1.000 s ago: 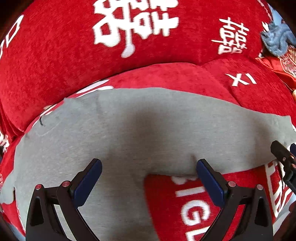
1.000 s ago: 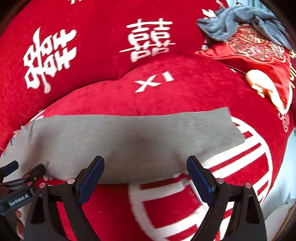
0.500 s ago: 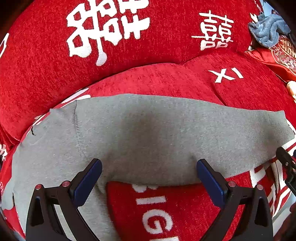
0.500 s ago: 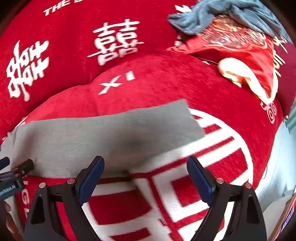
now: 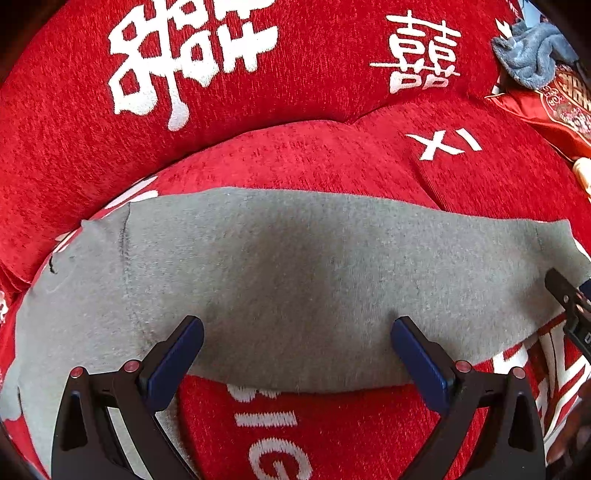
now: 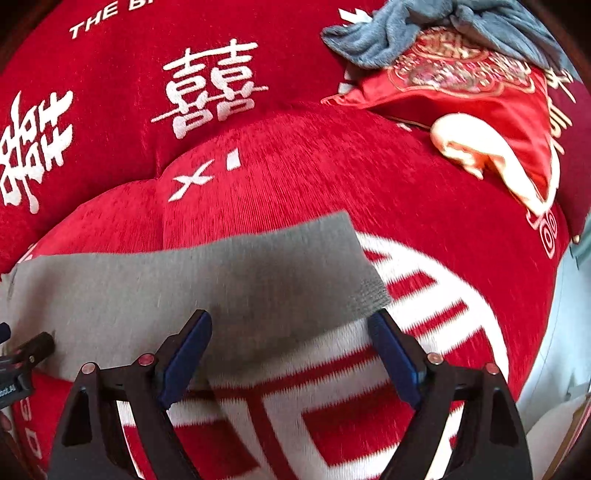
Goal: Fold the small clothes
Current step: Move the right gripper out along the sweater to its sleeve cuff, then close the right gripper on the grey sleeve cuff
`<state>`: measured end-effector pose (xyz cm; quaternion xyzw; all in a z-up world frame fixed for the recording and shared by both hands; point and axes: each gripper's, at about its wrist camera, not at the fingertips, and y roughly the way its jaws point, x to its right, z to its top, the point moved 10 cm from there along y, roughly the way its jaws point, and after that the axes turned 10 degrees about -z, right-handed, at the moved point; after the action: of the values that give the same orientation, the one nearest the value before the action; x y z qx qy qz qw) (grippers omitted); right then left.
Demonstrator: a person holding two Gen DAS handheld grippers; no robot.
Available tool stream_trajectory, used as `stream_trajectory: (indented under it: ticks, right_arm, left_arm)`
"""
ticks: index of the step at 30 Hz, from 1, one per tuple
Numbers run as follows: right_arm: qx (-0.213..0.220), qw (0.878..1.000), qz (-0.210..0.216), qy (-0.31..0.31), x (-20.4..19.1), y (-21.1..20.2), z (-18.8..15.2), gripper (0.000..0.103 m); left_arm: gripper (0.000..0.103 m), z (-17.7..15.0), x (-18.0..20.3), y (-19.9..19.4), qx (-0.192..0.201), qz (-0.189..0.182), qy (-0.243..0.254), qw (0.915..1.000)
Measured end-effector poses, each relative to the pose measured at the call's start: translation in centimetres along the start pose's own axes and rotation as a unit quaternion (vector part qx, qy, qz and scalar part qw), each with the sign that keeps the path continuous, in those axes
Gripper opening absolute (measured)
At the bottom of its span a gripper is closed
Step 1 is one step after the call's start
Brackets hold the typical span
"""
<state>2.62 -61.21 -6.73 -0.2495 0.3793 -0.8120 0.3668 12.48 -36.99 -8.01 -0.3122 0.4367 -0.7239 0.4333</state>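
Red sofa cushion with white lettering | grey sock lies flat across its front edge | your left gripper spread wide over the sock, holding nothing | your right gripper equally wide at the cuff end, empty

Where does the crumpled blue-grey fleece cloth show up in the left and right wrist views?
Left wrist: crumpled blue-grey fleece cloth at far upper right, small, near the edge.
Right wrist: top right, larger, draped over the shiny red embroidered cushion.
Shared landmark: the white "XI" lettering on the red seat.
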Motion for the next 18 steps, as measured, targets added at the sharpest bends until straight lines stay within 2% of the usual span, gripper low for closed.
stream_trajectory:
  ticks: [3,4,6,8,10,13,18]
  right_arm:
    - [0.010,1.000,0.022,0.005,-0.5,0.4,0.9,0.085]
    - [0.012,0.999,0.032,0.010,-0.6,0.6,1.2,0.080]
    - [0.015,0.999,0.050,0.015,-1.0,0.8,1.7,0.064]
    - [0.008,0.997,0.070,0.009,-1.7,1.2,1.8,0.026]
    - [-0.009,0.995,0.100,0.006,-2.6,1.5,1.4,0.013]
    - [-0.007,0.994,0.110,0.007,-2.9,1.6,1.0,0.011]
    - [-0.018,0.990,0.136,0.035,-2.6,1.8,1.3,0.012]
  left_arm:
    - [0.102,0.0,-0.1,0.5,-0.002,-0.018,-0.018,0.9997]
    - [0.102,0.0,-0.2,0.7,-0.003,-0.026,-0.027,0.9993]
    - [0.102,0.1,-0.2,0.9,-0.001,-0.033,-0.036,0.9988]
    - [0.102,0.1,0.0,0.9,0.001,-0.032,-0.032,0.9990]
    - [0.102,0.1,-0.1,0.4,0.005,-0.036,-0.035,0.9987]
    - [0.102,0.4,-1.6,-1.1,0.032,-0.044,-0.058,0.9968]
    - [0.102,0.7,-7.5,-2.9,0.054,-0.022,-0.114,0.9918]
